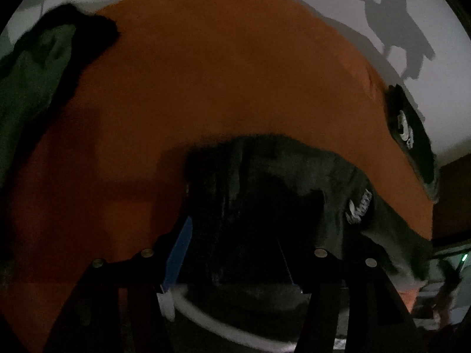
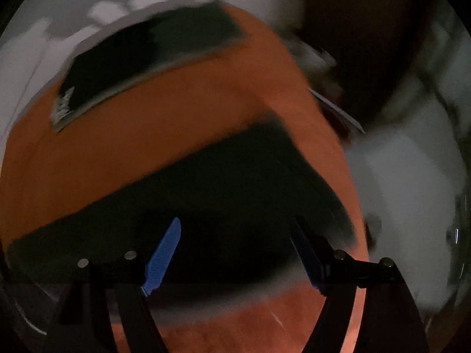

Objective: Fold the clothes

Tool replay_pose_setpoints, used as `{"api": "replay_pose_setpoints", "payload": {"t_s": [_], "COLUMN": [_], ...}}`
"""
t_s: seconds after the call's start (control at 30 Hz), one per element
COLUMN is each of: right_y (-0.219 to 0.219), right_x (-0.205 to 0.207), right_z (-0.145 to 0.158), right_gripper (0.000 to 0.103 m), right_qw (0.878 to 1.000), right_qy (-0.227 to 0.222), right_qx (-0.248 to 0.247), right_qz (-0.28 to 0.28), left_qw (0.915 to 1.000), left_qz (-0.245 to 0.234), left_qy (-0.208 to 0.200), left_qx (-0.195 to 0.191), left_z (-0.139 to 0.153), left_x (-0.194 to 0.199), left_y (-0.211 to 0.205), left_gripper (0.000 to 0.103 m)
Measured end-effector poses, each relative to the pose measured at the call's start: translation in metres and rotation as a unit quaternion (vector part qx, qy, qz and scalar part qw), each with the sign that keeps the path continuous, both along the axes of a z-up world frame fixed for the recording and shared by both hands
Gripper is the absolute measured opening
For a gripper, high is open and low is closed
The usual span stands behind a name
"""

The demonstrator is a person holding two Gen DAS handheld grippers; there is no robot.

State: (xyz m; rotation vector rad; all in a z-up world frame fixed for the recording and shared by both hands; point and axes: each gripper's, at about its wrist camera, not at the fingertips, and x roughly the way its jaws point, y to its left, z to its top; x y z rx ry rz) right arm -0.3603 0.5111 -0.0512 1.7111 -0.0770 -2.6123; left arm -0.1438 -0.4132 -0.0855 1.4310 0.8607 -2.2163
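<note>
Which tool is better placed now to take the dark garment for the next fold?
Probably the left tool: the crumpled dark garment rises directly between its open fingers. The right tool hangs open above flat dark cloth, and its view is blurred.

You can see white print on the dark shirt (image 1: pixel 360 209) and the folded one (image 1: pixel 404 129), but it is too blurry to read.

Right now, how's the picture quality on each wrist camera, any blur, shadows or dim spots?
Left wrist view: dim but fairly sharp, with the printed logo on the dark garment visible; hard-edged shadows fall on the pale wall; fisheye bends the orange surface. Right wrist view: heavily motion-smeared, the folded dark garment streaked, the right side a grey blur.
</note>
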Motion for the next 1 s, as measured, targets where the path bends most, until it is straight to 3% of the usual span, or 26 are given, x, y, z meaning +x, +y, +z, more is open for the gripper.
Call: {"api": "replay_pose_setpoints", "payload": {"t_s": [0.03, 0.13, 0.23, 0.33, 0.37, 0.4, 0.43, 0.47, 0.5, 0.53, 0.57, 0.6, 0.7, 0.73, 0.87, 0.9, 0.93, 0.97, 1.0], "right_y": [-0.017, -0.053, -0.061, -0.049, -0.049, -0.051, -0.052, -0.053, -0.053, -0.051, -0.047, -0.044, -0.045, -0.047, -0.048, -0.046, -0.04, -0.03, -0.021], "right_x": [-0.013, -0.045, -0.064, -0.069, -0.07, -0.069, -0.068, -0.067, -0.066, -0.063, -0.061, -0.059, -0.058, -0.062, -0.086, -0.089, -0.09, -0.089, -0.087], "right_z": [-0.006, -0.035, -0.061, -0.089, -0.094, -0.097, -0.097, -0.096, -0.096, -0.091, -0.084, -0.077, -0.046, -0.039, -0.051, -0.053, -0.053, -0.053, -0.053], "right_gripper": [0.083, 0.083, 0.084, 0.084, 0.083, 0.074, 0.045, 0.035, 0.026, 0.004, 0.002, 0.002, 0.0, 0.0, 0.0, 0.009, 0.032, 0.048, 0.083], "right_qw": [1.0, 0.998, 0.995, 0.977, 0.974, 0.975, 0.977, 0.979, 0.98, 0.981, 0.98, 0.98, 0.981, 0.982, 0.989, 0.99, 0.991, 0.992, 0.993], "right_qy": [-0.008, -0.059, -0.082, -0.102, -0.101, -0.093, -0.085, -0.078, -0.07, -0.053, -0.03, -0.01, 0.073, 0.081, -0.007, -0.02, -0.028, -0.031, -0.034], "right_qx": [0.003, 0.015, -0.046, -0.138, -0.141, -0.122, -0.102, -0.081, -0.06, -0.052, -0.057, -0.062, -0.02, -0.022, -0.064, -0.061, -0.047, -0.025, -0.003], "right_qz": [0.023, 0.029, -0.023, -0.125, -0.148, -0.161, -0.168, -0.171, -0.174, -0.182, -0.188, -0.19, -0.181, -0.169, -0.134, -0.125, -0.119, -0.116, -0.113], "left_qw": [1.0, 1.0, 0.9997, 0.9995, 0.9997, 0.9996, 0.9984, 0.996, 0.9924, 0.9901, 0.9901, 0.9901, 0.9887, 0.9883, 0.9908, 0.9918, 0.9928, 0.9937, 0.9942], "left_qz": [-0.003, 0.001, 0.022, 0.03, 0.025, 0.015, -0.001, -0.012, -0.018, -0.018, -0.012, -0.006, -0.001, -0.003, -0.018, -0.02, -0.021, -0.021, -0.02], "left_qy": [-0.001, 0.0, 0.007, -0.002, -0.006, -0.009, -0.013, -0.015, -0.016, -0.01, 0.0, 0.009, 0.018, 0.016, 0.002, 0.001, 0.0, -0.001, -0.002], "left_qx": [-0.002, 0.001, 0.012, 0.009, -0.003, -0.022, -0.055, -0.087, -0.12, -0.139, -0.14, -0.14, -0.149, -0.152, -0.134, -0.126, -0.118, -0.11, -0.106], "left_z": [-0.001, -0.008, -0.021, -0.033, -0.035, -0.037, -0.036, -0.034, -0.033, -0.031, -0.028, -0.025, -0.018, -0.018, -0.018, -0.018, -0.019, -0.02, -0.019], "left_x": [-0.005, -0.019, -0.032, -0.041, -0.045, -0.048, -0.052, -0.054, -0.055, -0.054, -0.052, -0.051, -0.052, -0.054, -0.052, -0.05, -0.048, -0.046, -0.044], "left_y": [-0.004, -0.015, -0.023, -0.022, -0.019, -0.014, -0.008, -0.003, 0.002, 0.005, 0.005, 0.006, 0.008, 0.009, 0.006, 0.004, 0.003, 0.001, -0.002], "left_gripper": [0.061, 0.061, 0.062, 0.067, 0.067, 0.067, 0.064, 0.056, 0.023, 0.018, 0.016, 0.004, 0.0, 0.0, 0.002, 0.009, 0.02, 0.027, 0.041]}}
